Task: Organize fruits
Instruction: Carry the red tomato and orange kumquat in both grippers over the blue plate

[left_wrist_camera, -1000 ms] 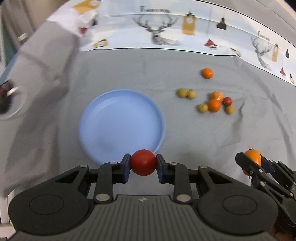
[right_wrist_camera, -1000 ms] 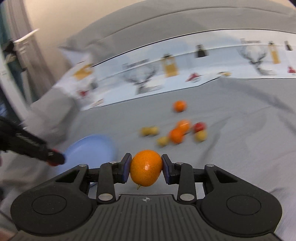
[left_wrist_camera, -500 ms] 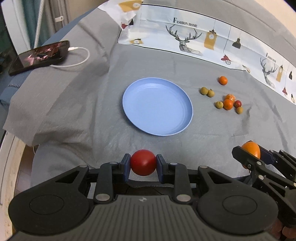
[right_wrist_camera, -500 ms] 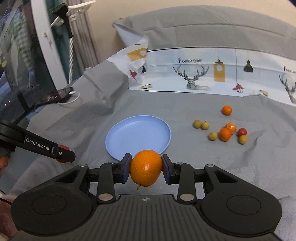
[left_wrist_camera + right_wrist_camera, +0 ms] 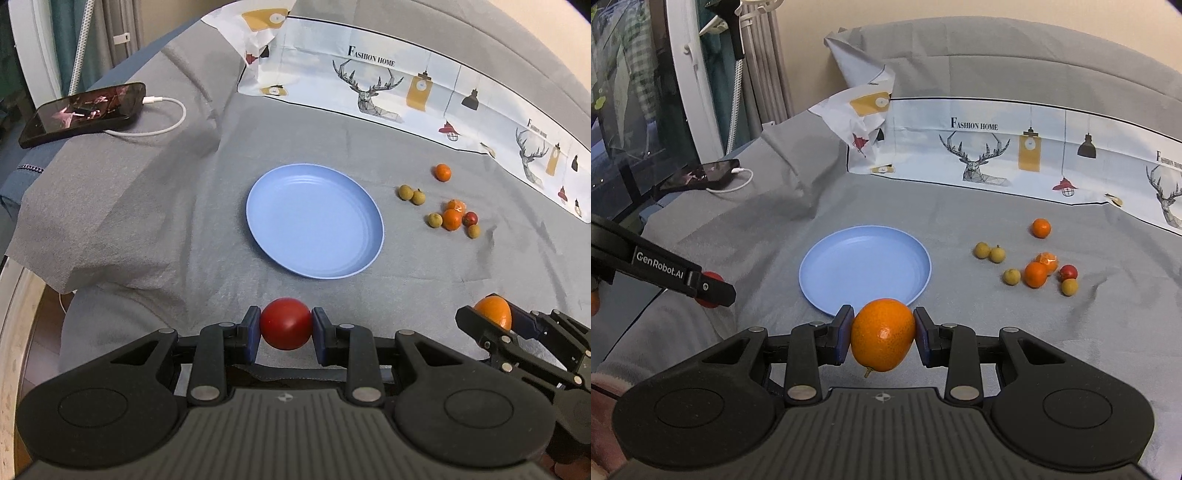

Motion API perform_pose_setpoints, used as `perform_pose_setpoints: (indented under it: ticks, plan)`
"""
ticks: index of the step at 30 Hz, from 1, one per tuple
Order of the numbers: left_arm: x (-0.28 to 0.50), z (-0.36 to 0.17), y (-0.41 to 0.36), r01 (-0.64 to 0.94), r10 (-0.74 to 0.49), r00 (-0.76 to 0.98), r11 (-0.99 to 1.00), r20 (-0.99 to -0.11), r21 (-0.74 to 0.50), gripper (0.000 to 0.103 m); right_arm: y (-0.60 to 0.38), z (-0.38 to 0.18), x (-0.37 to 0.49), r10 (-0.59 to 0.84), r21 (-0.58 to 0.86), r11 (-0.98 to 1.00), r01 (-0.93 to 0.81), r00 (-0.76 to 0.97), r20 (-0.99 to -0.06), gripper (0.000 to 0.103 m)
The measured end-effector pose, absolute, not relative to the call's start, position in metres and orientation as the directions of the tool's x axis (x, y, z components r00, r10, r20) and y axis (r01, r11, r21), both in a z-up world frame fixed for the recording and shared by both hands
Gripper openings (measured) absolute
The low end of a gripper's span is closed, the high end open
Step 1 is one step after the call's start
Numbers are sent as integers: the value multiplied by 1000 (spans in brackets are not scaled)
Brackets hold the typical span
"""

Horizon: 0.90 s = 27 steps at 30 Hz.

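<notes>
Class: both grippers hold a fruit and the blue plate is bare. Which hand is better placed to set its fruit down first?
Probably the left: the left gripper, clamping the red fruit, faces the blue plate squarely. The right gripper, holding the orange fruit, looks equally near.

I held a red tomato (image 5: 285, 324) clamped in my left gripper (image 5: 285, 334), an orange kumquat (image 5: 882, 334) in my right gripper (image 5: 882, 338). Empty blue plate (image 5: 373, 240) lay mid-cloth; loose small fruits (image 5: 451, 219) clustered toward the cloth's right edge.
</notes>
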<state>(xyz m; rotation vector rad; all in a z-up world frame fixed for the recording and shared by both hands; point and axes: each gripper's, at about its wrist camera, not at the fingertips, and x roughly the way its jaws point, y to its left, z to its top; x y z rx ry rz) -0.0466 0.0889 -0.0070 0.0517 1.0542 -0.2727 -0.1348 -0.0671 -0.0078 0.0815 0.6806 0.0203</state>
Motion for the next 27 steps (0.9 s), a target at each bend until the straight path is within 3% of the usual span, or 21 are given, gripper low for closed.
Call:
perform_pose_setpoints:
  ticks: [15,27]
  plan:
    - [13,-15,79,225,-168,447,972,-879,-72,32,-66,-21,-95,44,47,999,-17,756,-653,37]
    - [84,-67,43,253,-120,376,967,-919,-23,32,-69,-62,-12,31,16,1000,-27,703,-710,37]
